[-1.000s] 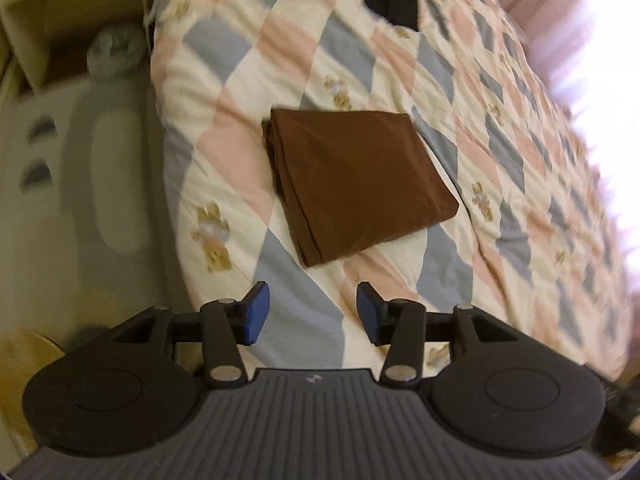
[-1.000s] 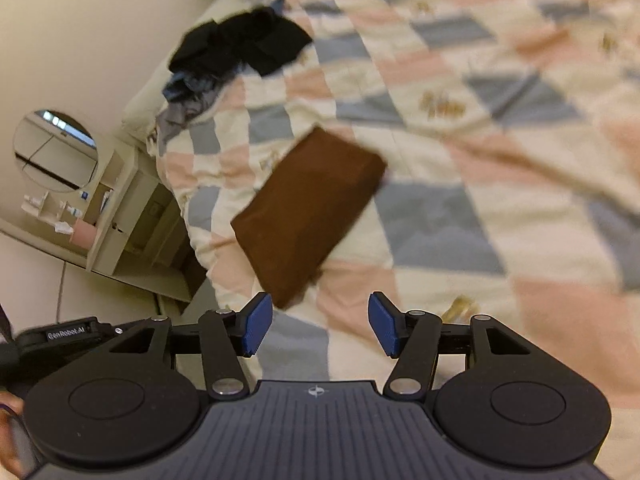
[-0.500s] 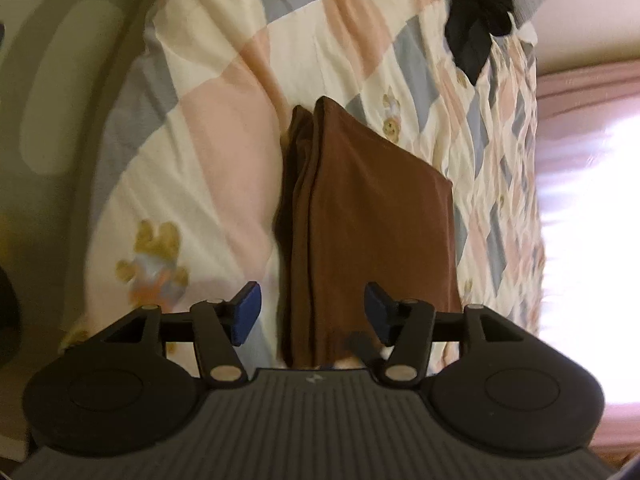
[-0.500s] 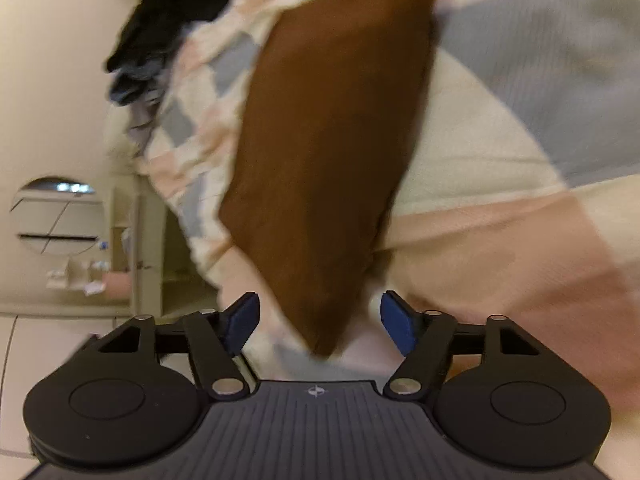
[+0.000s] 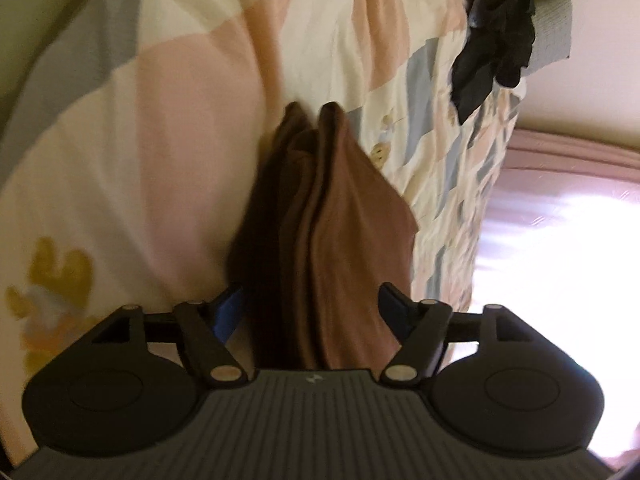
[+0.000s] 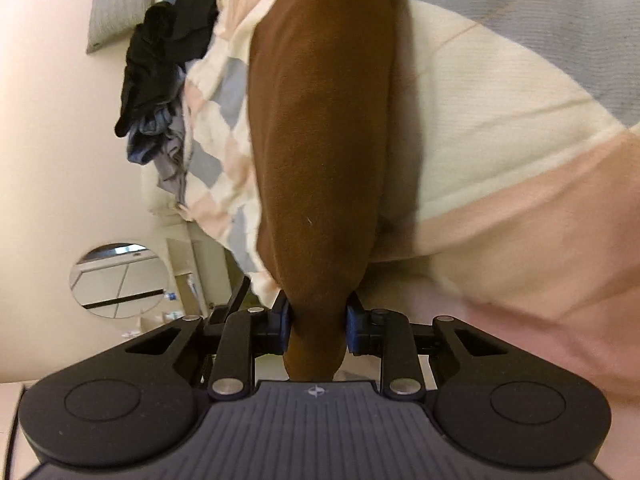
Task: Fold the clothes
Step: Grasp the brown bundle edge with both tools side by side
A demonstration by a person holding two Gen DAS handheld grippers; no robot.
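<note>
Left tongs (image 5: 312, 308) stand wide; their jaws have just been opening. The layered edge of the folded brown garment (image 5: 320, 220) lies between the two blue pads. The left pad (image 5: 230, 310) sits just beside the dark side of the stack; whether it touches cannot be told. The right pad (image 5: 394, 308) is at the garment's other side, with no visible squeeze on the cloth.

Right tongs (image 6: 316, 326) stand narrow; their jaws have just been closing. Both blue pads press on the near end of the folded brown garment (image 6: 320, 120), which bulges above and below the pinch point. This end is gripped.

The garment rests on the bed, on a patchwork quilt (image 5: 160, 120) of cream, pink and grey-blue patches, near the bed's side edge. In the left wrist view several stacked folds run away from the camera along the quilt. In the right wrist view the garment appears as one smooth brown band running toward the top of the frame.

A heap of dark clothes (image 6: 168, 44) lies at the far end of the bed, well apart from the garment, beside a grey pillow (image 6: 120, 4). A round mirror (image 6: 120, 280) hangs on the wall beyond the bed edge.
</note>
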